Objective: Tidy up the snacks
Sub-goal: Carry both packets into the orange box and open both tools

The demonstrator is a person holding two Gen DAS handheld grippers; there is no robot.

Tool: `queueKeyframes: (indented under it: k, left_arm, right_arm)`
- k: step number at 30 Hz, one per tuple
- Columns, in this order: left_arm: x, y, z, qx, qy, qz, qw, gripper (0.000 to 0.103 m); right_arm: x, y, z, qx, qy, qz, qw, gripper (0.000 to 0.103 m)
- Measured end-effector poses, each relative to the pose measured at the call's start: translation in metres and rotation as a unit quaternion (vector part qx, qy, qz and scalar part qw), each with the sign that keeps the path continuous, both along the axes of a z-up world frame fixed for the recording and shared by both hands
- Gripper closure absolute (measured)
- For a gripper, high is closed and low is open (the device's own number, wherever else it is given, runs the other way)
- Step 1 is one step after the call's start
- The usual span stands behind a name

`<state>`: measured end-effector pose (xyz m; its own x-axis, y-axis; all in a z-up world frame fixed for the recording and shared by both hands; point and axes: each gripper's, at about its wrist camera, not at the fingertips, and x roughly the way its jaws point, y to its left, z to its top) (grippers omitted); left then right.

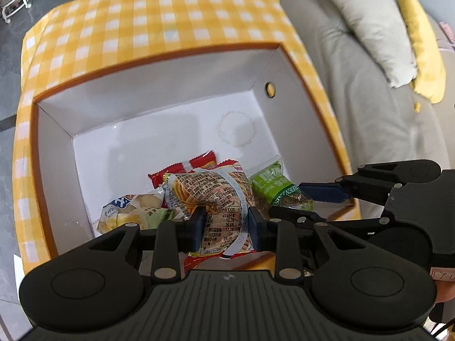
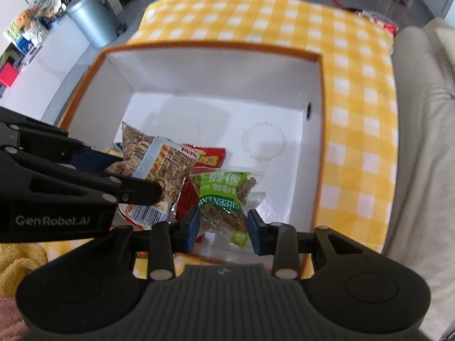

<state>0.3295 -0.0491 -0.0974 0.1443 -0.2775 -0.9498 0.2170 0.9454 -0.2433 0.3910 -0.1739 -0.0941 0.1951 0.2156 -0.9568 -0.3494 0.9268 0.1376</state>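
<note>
Snacks are going into a white-lined box (image 1: 159, 96) with an orange rim, and everything here is placed against that box. It stands on a yellow-and-white checked cloth (image 1: 159, 20) that runs on past its far wall. Above the near part of the box, the left gripper (image 1: 227, 223) is clamped on a brown printed snack bag (image 1: 216, 193), its blue pads pressing the bag's lower end from both sides. Just to the right of it, also over the near part of the box, the right gripper (image 2: 222, 227) pinches a green packet (image 2: 224, 196) (the words GREEN and something more show on it) between its own blue pads. On the box floor near the front lie a red packet (image 1: 199, 167) and, toward the near left corner, a pale bag with a chip picture (image 1: 128, 213). The far half of the floor is bare white, with a faint ring mark (image 1: 237, 128) toward the right wall, which has a round hole (image 1: 270, 89). Right of the box a grey sofa (image 1: 355, 91) carries a grey cushion (image 1: 366, 28).
</note>
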Motion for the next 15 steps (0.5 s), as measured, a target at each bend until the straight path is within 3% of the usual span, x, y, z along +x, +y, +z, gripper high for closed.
queueKeyframes:
  k: [10,15]
  left_arm:
    - [0.02,0.004,-0.036,0.001,0.068,0.013,0.9976,0.068]
    - [0.021,0.005,-0.046,0.007,0.079,0.022,0.9966,0.068]
  right_arm:
    - [0.021,0.019,-0.035,-0.016,0.071,0.035,0.997,0.068]
    - [0.024,0.022,-0.045,-0.033,0.085,0.037,0.995,0.067]
